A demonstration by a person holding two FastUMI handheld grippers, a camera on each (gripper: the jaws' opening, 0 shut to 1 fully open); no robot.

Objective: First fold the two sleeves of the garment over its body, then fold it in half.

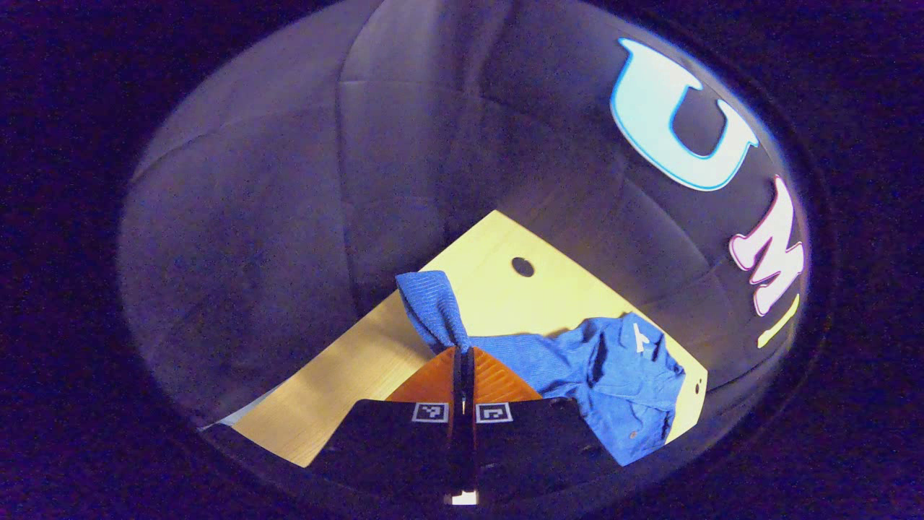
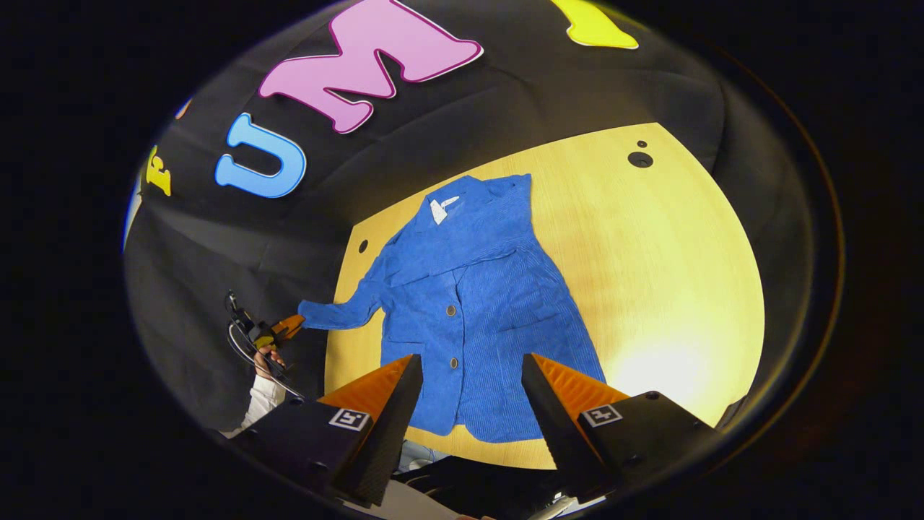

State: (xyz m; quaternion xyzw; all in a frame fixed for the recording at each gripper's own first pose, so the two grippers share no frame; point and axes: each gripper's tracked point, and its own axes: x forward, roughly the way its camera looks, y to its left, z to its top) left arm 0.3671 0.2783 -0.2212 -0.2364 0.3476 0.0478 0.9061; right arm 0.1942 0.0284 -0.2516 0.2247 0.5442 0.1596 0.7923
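Garment: blue corduroy jacket [image 2: 469, 303], lying front up on the wooden surface [image 2: 671, 274], collar toward the booth wall.
Handling: judged soft, limp and light; it will drape and crease. Best held at a cuff or hem edge.
Left claw [image 1: 463, 352]: pressed together, pinching the sleeve [image 1: 433, 307] cuff, lifted off the surface at the jacket's side.
Right claw [image 2: 473, 393]: spread, holding nothing, hovering above the lower hem.
Other sleeve: appears already folded over the body.
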